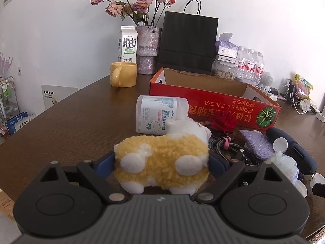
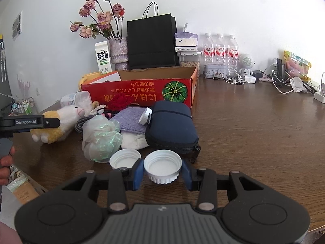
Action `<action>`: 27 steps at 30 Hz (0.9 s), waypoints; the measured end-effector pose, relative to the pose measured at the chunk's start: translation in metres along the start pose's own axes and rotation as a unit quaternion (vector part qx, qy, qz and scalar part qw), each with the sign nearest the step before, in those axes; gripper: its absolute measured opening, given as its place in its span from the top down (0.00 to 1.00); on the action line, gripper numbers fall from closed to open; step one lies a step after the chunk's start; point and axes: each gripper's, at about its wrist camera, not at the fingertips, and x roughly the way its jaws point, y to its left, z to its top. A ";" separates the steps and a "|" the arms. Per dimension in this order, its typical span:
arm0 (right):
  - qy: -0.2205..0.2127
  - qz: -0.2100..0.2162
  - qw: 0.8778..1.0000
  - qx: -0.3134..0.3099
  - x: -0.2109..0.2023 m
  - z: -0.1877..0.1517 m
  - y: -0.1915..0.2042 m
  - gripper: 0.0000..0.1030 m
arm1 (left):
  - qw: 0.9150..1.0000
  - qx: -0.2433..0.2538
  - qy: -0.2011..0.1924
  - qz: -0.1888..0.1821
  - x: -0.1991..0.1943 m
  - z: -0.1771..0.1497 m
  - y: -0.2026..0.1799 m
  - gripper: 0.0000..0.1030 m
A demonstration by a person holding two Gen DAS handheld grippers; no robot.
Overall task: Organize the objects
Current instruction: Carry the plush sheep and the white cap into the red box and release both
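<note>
A yellow and white plush sheep (image 1: 162, 162) lies on the brown table (image 1: 71, 122). My left gripper (image 1: 161, 160) has a blue pad against each of its flanks, shut on it. In the right wrist view the same sheep (image 2: 61, 122) appears at the left, with a left finger (image 2: 50, 122) across it. My right gripper (image 2: 162, 170) is shut on an upturned white cap (image 2: 162, 167), which rests on the table. A second white cap (image 2: 125, 160) lies just left of it. The open red cardboard box (image 2: 140, 91) stands behind the clutter.
A cotton swab tub (image 1: 160, 116) lies on its side behind the sheep. A navy pouch (image 2: 172, 126), purple cloth (image 2: 130, 120), crumpled plastic bag (image 2: 101, 136), red flower (image 2: 119, 102) and cable (image 1: 223, 148) crowd the box front. Yellow mug (image 1: 122, 74), milk carton (image 1: 127, 44), black bag (image 1: 187, 42) and water bottles (image 2: 220, 50) stand behind.
</note>
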 end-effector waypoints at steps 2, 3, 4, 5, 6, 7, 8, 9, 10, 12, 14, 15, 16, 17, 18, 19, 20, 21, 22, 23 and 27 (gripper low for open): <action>-0.005 0.000 1.000 -0.003 -0.004 0.002 0.002 0.62 | 1.000 -0.001 -0.008 -0.002 -0.006 0.001 0.001 0.10; -0.007 -0.001 1.000 -0.005 -0.006 0.003 0.003 0.62 | 1.000 -0.001 -0.012 -0.003 -0.008 0.002 0.002 0.10; -0.009 0.000 1.000 -0.007 -0.007 0.004 0.004 0.62 | 1.000 0.000 -0.016 -0.005 -0.011 0.003 0.002 0.10; -0.012 0.000 1.000 -0.009 -0.009 0.006 0.006 0.62 | 1.000 -0.001 -0.020 -0.006 -0.014 0.004 0.002 0.10; -0.015 0.000 1.000 -0.011 -0.010 0.007 0.007 0.62 | 1.000 0.000 -0.025 -0.007 -0.017 0.006 0.003 0.10; -0.019 0.001 1.000 -0.013 -0.011 0.010 0.009 0.62 | 0.999 0.001 -0.032 -0.009 -0.020 0.008 0.002 0.10; -0.022 0.004 1.000 -0.016 -0.012 0.013 0.010 0.62 | 0.999 0.002 -0.039 -0.011 -0.023 0.010 0.002 0.10; -0.025 0.006 0.999 -0.018 -0.013 0.016 0.012 0.62 | 0.999 0.002 -0.047 -0.011 -0.026 0.014 0.001 0.10; -0.031 0.010 0.999 -0.023 -0.013 0.021 0.015 0.62 | 0.998 0.004 -0.054 -0.012 -0.029 0.017 0.000 0.10; -0.043 0.016 0.998 -0.034 -0.013 0.029 0.020 0.62 | 0.997 0.008 -0.071 -0.020 -0.034 0.025 -0.003 0.10; -0.054 0.023 0.997 -0.041 -0.010 0.041 0.025 0.62 | 0.996 0.015 -0.086 -0.027 -0.035 0.035 -0.008 0.10; -0.059 0.027 0.997 -0.043 -0.008 0.048 0.027 0.62 | 0.995 0.018 -0.091 -0.030 -0.034 0.039 -0.010 0.10; -0.064 0.029 0.997 -0.044 -0.005 0.053 0.029 0.62 | 0.995 0.020 -0.095 -0.032 -0.033 0.044 -0.013 0.10; -0.070 0.030 0.996 -0.044 -0.002 0.058 0.030 0.62 | 0.994 0.022 -0.099 -0.032 -0.030 0.048 -0.016 0.10; -0.075 0.032 0.996 -0.042 0.002 0.064 0.031 0.62 | 0.994 0.023 -0.101 -0.032 -0.028 0.052 -0.019 0.10; -0.078 0.034 0.996 -0.040 0.006 0.069 0.031 0.62 | 0.994 0.023 -0.103 -0.036 -0.025 0.056 -0.021 0.10; -0.082 0.034 0.995 -0.039 0.010 0.074 0.031 0.62 | 0.993 0.022 -0.105 -0.039 -0.021 0.059 -0.024 0.10; -0.084 0.034 0.995 -0.039 0.017 0.080 0.031 0.62 | 0.993 0.024 -0.106 -0.039 -0.017 0.063 -0.027 0.10; -0.085 0.034 0.995 -0.040 0.022 0.085 0.031 0.62 | 0.993 0.026 -0.108 -0.040 -0.013 0.067 -0.030 0.10; -0.086 0.034 0.995 -0.041 0.029 0.090 0.030 0.62 | 0.993 0.027 -0.110 -0.042 -0.008 0.072 -0.033 0.10; -0.088 0.030 0.994 -0.051 0.059 0.114 0.029 0.62 | 0.992 0.025 -0.113 -0.046 0.016 0.089 -0.043 0.10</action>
